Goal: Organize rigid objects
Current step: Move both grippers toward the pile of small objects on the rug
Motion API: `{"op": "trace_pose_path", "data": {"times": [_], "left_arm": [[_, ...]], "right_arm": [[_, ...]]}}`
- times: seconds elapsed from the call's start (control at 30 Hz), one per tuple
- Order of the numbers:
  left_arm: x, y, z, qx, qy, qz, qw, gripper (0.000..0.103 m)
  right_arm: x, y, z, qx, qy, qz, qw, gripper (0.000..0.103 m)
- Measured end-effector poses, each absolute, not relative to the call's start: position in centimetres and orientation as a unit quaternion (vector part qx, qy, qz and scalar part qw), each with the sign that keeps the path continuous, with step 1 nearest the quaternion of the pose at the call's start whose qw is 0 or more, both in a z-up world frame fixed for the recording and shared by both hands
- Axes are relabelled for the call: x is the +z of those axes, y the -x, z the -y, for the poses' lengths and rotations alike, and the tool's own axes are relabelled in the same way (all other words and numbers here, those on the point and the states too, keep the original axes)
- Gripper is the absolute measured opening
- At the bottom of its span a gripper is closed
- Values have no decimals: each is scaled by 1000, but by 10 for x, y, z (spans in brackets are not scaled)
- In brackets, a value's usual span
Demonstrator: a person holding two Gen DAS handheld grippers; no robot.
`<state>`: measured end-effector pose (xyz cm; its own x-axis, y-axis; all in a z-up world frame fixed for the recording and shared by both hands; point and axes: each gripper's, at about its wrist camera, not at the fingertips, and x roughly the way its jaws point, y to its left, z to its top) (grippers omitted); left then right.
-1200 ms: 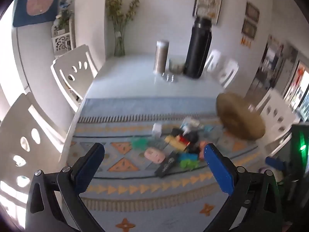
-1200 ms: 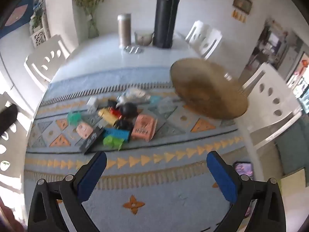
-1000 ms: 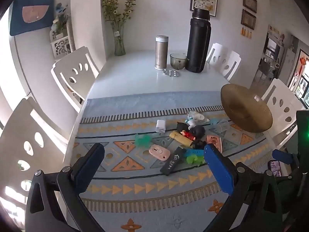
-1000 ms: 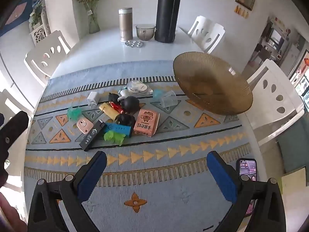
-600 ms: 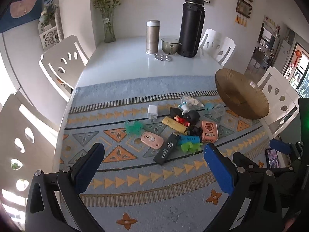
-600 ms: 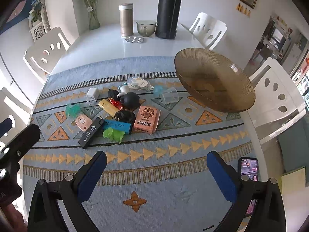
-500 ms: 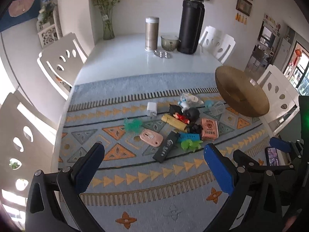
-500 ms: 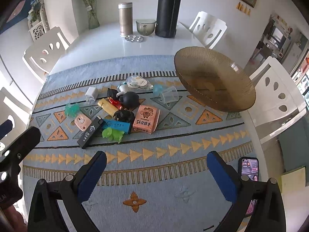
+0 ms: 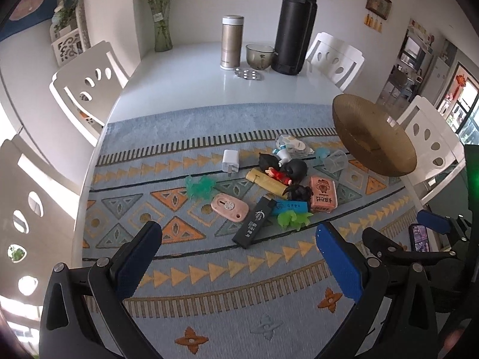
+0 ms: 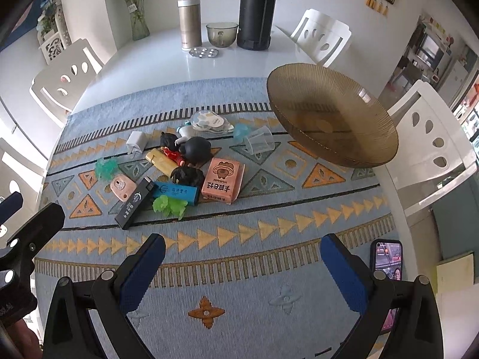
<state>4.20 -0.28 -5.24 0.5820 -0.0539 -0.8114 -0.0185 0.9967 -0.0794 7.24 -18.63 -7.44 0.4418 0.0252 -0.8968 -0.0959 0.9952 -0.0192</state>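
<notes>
A pile of small rigid objects lies on a patterned blue mat (image 10: 269, 227): a pink box (image 10: 222, 180), a black stick (image 10: 134, 203), a blue box (image 10: 176, 193), a pink oval case (image 9: 229, 206), a white charger (image 9: 230, 160), a yellow bar (image 10: 162, 159), dark figurines (image 10: 196, 148) and green clips (image 10: 169, 205). A brown glass dish (image 10: 330, 116) stands at the right; it also shows in the left wrist view (image 9: 371, 139). My left gripper (image 9: 239, 254) and my right gripper (image 10: 242, 264) are open and empty, held above the mat's near side.
A black flask (image 9: 295, 24), a steel tumbler (image 9: 231, 42), a small glass bowl (image 9: 260, 56), a blister pack (image 9: 248, 74) and a vase (image 9: 161, 30) stand at the table's far end. A phone (image 10: 386, 258) lies at the right edge. White chairs surround the table.
Both grippers have steadied and moved slightly; the views have sharpened and the pile now sits a little closer. Both stay open and empty. No object on the mat has moved.
</notes>
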Motion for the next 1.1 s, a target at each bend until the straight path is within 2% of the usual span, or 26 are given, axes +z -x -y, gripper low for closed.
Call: {"op": "trace_pose_path", "data": {"times": [0.5,0.77,0.93,1.1], "left_arm": [[-59,-44,0,-15,30,-460,887,102],[-49,-44,-12,36,15,-416,908,102],[-75,-53,-20,15,49,-473,879,102],[-89,-56,-14,19,21,-493,870,102]], "right_arm": [[-76,-71,185,29,29,-527,849,103],[-79,-68,192,21,34,-528,848,103],[-89,-77,196,19,42,-542,839,103],[-97,-85,202,16,35,-563,826,103]]}}
